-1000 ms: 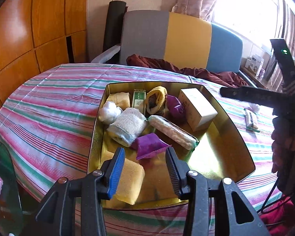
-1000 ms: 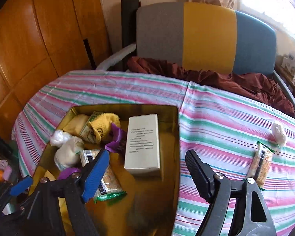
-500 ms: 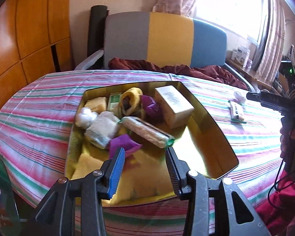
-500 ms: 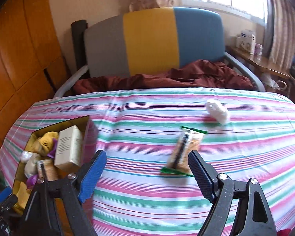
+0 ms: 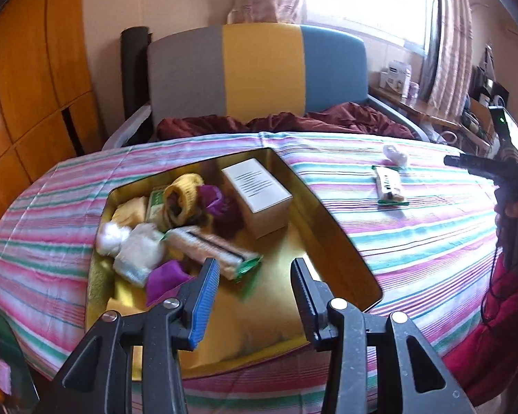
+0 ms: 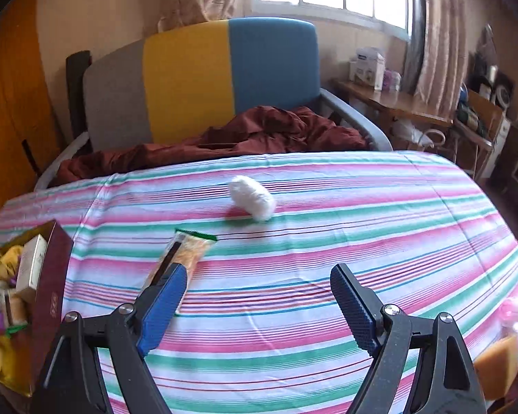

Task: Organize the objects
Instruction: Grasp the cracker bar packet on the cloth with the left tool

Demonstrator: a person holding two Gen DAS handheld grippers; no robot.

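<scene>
A gold-lined box [image 5: 342,238] on the striped tablecloth holds a white carton [image 5: 257,195], a yellow knit item [image 5: 183,193], purple wrappers, a snack packet [image 5: 210,246] and white rolls. My left gripper [image 5: 253,286] is open and empty above the box's near edge. My right gripper [image 6: 255,298] is open and empty over the cloth. A snack packet [image 6: 186,255] lies just beyond its left finger; a white fluffy roll [image 6: 252,201] lies farther back. Both also show in the left wrist view: the packet [image 5: 389,186] and the roll [image 5: 395,153]. The box [image 6: 48,283] is at the right view's left edge.
A striped cloth [image 6: 328,241] covers the table. A chair [image 6: 197,76] with a maroon blanket [image 6: 245,138] stands behind it. An orange sponge [image 6: 497,369] and a pink item [image 6: 512,308] lie at the table's right edge. Wood panelling is on the left.
My right gripper has swung right, away from the box, to over the packet and white roll. My left gripper has drawn back a little and turned right. Both stay open.
</scene>
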